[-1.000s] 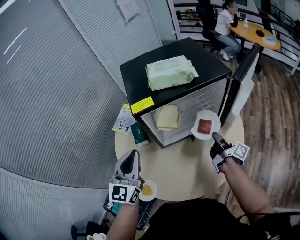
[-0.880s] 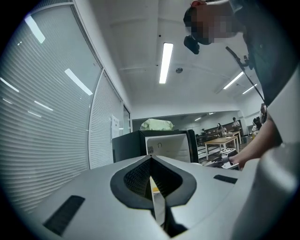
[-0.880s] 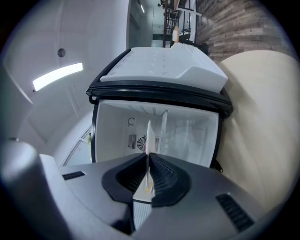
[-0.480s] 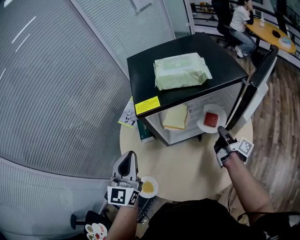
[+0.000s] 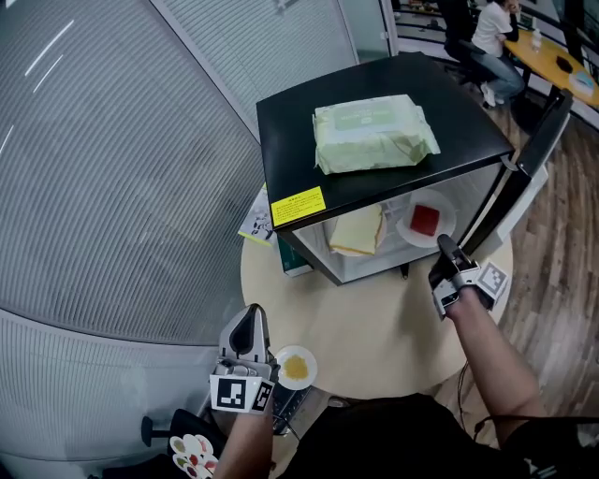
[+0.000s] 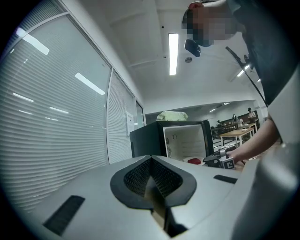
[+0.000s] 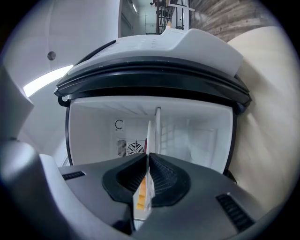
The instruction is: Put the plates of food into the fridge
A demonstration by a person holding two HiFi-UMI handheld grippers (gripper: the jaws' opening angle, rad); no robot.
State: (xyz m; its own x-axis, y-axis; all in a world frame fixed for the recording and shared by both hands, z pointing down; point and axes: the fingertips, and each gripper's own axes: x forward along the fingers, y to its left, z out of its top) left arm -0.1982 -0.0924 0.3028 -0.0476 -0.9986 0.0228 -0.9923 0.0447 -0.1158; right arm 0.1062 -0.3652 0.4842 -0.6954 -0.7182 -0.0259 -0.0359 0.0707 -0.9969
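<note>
- Both grippers show in the head view. The left gripper [image 5: 249,323] is low at the left, just off the rim of the round beige table [image 5: 374,327].
- In its own view the left gripper's [image 6: 150,176] pads meet, and no plate is between them.
- Just to its right, a small white plate [image 5: 284,357] with a yellow food portion [image 5: 296,369] sits at the table's near edge, touching neither gripper.
- Behind it, a leaflet [image 5: 255,223] and a dark green box [image 5: 292,262] lie by the left side of the fridge.
- The black mini fridge [image 5: 393,94] stands on the table, with a yellow sticker [image 5: 298,204] on its front edge.
- A pale green pack of wipes [image 5: 374,134] lies on the fridge top.
- A pale sandwich [image 5: 358,232] lies inside the fridge, at the left.
- To the right of the sandwich, a white plate [image 5: 408,224] carrying a red square piece of food [image 5: 426,220] sits at the mouth of the fridge.
- The right gripper [image 5: 445,249] is clamped on that plate's near rim.
- In the right gripper view, the plate [image 7: 149,133] runs edge-on from between the closed pads towards the white interior [image 7: 197,136] and its fan grille [image 7: 133,147].
- The fridge door [image 5: 535,154] stands open at the right.
- Far beyond, a person [image 5: 491,28] sits at an orange table [image 5: 552,61].
</note>
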